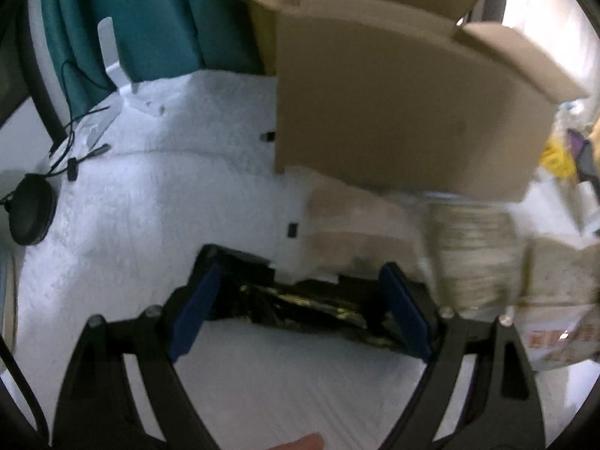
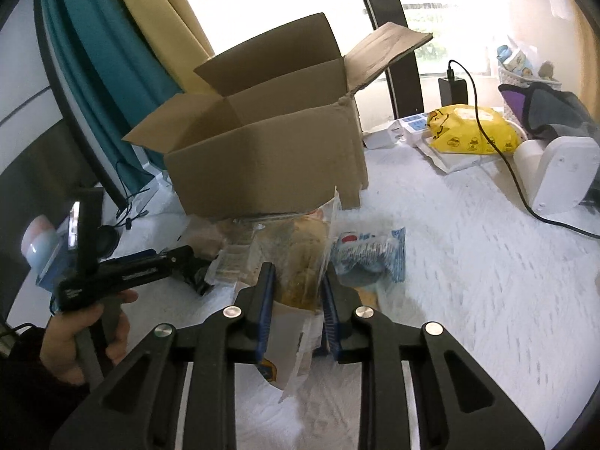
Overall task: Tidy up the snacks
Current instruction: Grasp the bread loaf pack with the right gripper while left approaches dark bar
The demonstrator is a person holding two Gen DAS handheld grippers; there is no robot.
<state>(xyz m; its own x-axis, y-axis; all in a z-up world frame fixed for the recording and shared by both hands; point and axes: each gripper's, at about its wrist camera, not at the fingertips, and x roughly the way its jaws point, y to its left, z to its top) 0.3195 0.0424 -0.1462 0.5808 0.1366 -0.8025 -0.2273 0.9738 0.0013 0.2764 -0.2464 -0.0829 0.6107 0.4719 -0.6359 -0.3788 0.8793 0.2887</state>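
Snacks — my right tongs clamp a clear bread bag | my left tongs spread wide, black-gold packet between them | cardboard box just beyond.

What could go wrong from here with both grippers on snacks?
1. The right gripper pinches only the lower edge of a tall clear snack bag; it may flop or slip during lifting.
2. The cardboard box has a raised flap toward that bag, which could snag it.
3. The left gripper straddles a black foil packet with wide jaws; the grasp looks unsecured.
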